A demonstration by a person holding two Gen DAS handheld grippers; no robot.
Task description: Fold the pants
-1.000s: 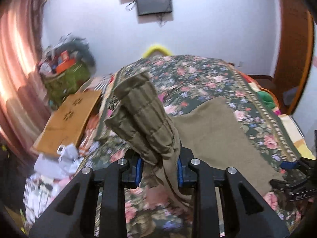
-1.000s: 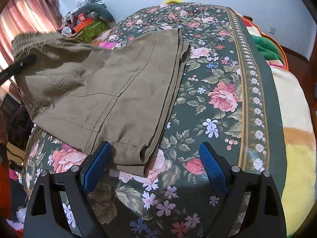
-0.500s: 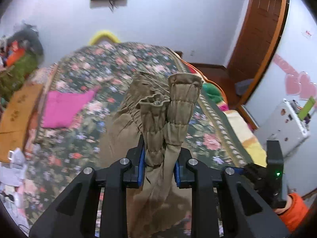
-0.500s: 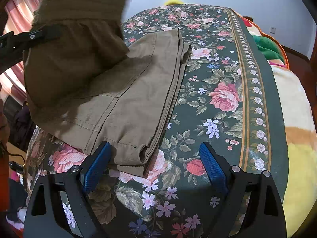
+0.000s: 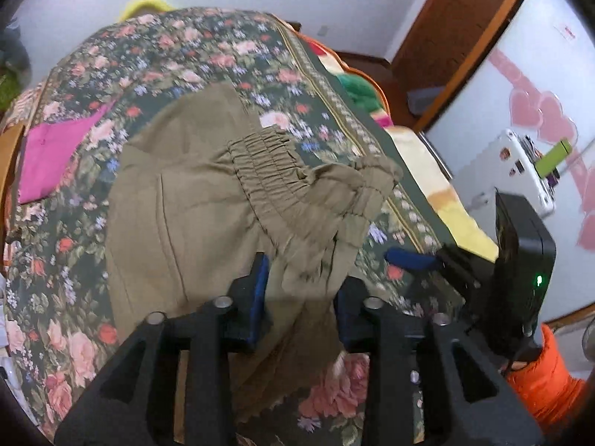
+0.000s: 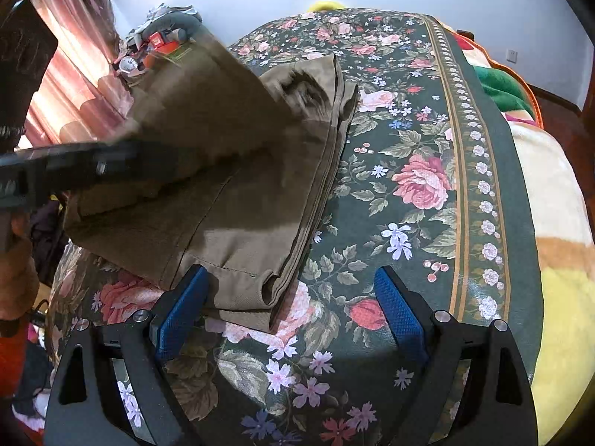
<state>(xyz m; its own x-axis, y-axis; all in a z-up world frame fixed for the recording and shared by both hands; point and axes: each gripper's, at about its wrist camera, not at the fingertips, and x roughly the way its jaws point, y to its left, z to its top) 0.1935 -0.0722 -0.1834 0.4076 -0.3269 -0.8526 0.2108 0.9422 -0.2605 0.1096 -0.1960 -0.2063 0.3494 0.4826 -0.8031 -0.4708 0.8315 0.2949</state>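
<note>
1. Pants (image 5: 178,200): olive, lying on the floral bed (image 5: 193,48), elastic waistband (image 5: 267,171) draped over the legs toward 1 o'clock of the left claw.
2. Left claw (image 5: 301,293): jaws opening; fabric between them, pads no longer pressing.
3. Right claw (image 6: 293,308): spread wide, empty, hem corner (image 6: 256,293) at its 11 o'clock.
4. We judge the cloth light, limp, creasing easily; best taken at the gathered waistband or the stacked hem.

A floral bedspread (image 5: 178,48) in dark green with pink roses covers the bed. A magenta cloth (image 5: 55,148) lies on it at nine o'clock in the left wrist view. A brown wooden door (image 5: 457,33) stands at one o'clock, pink heart stickers (image 5: 539,115) at three. Pink curtains (image 6: 74,74) hang at ten o'clock in the right view.
</note>
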